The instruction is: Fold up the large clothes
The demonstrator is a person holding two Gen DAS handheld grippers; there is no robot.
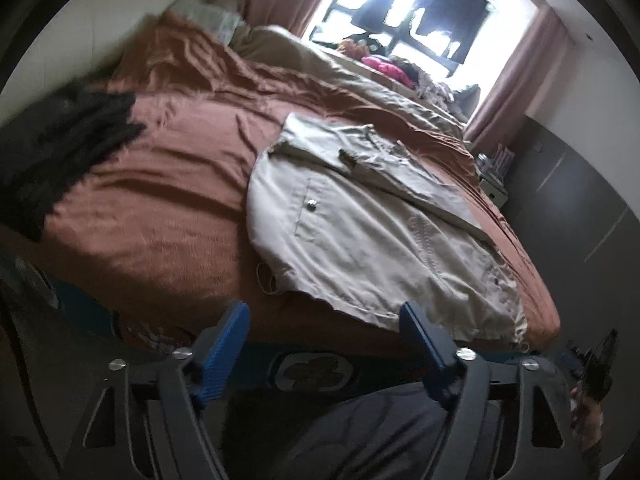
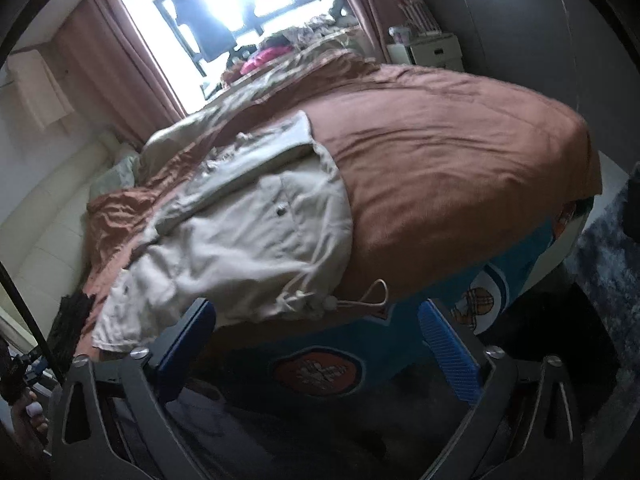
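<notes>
Lying spread on the near part of the bed is a pale beige cotton jacket, its hem at the bed's front edge and its collar end pointing toward the window. A buttoned chest pocket shows on its front, and one sleeve is folded across the body. In the right wrist view a white drawstring cord with a toggle hangs from the hem over the edge of the bed. The jacket rests on a rust-brown bedspread that covers most of the mattress; below it a teal sheet printed with oval emblems hangs down the front.

The left gripper hovers just before the hem, blue pads spread wide with nothing between them. The right gripper is likewise wide open and empty, its left finger close to the hem's corner.

A dark crumpled garment lies on the bedspread well left of the jacket. Beyond are a bunched tan duvet, pink curtains and a bright window.
</notes>
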